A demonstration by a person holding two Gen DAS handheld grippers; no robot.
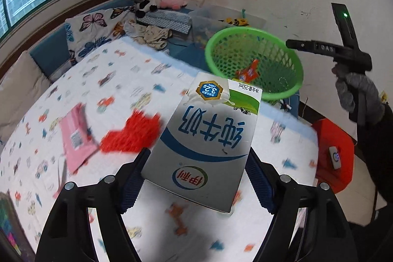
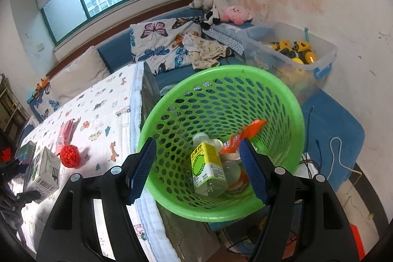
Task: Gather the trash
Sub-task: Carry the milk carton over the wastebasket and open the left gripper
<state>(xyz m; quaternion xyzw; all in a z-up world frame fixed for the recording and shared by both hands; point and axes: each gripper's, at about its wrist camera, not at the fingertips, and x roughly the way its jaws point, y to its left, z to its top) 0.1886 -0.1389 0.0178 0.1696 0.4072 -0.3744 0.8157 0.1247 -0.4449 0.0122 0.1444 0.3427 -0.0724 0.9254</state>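
Note:
My left gripper (image 1: pixel 196 178) is shut on a grey and white milk carton (image 1: pixel 203 139) and holds it above the patterned bed cover (image 1: pixel 118 80). The carton also shows in the right wrist view (image 2: pixel 44 171). A green mesh basket (image 1: pixel 292 90) stands beyond the bed's edge. My right gripper (image 2: pixel 196 168) is open and empty, hovering over the basket (image 2: pixel 282 100). Inside the basket lie a clear bottle with a yellow label (image 2: pixel 208 166) and an orange wrapper (image 2: pixel 245 134). A pink packet (image 1: pixel 76 136) and a red knitted ball (image 1: pixel 132 134) lie on the bed.
A clear plastic bin of toys (image 2: pixel 294 53) stands behind the basket by the wall. Plush toys (image 2: pixel 218 6), a butterfly pillow (image 2: pixel 159 43) and crumpled cloth (image 2: pixel 206 53) lie at the bed's head. A red stool (image 1: pixel 336 151) stands at the right. Cables (image 2: pixel 336 154) lie on a blue mat.

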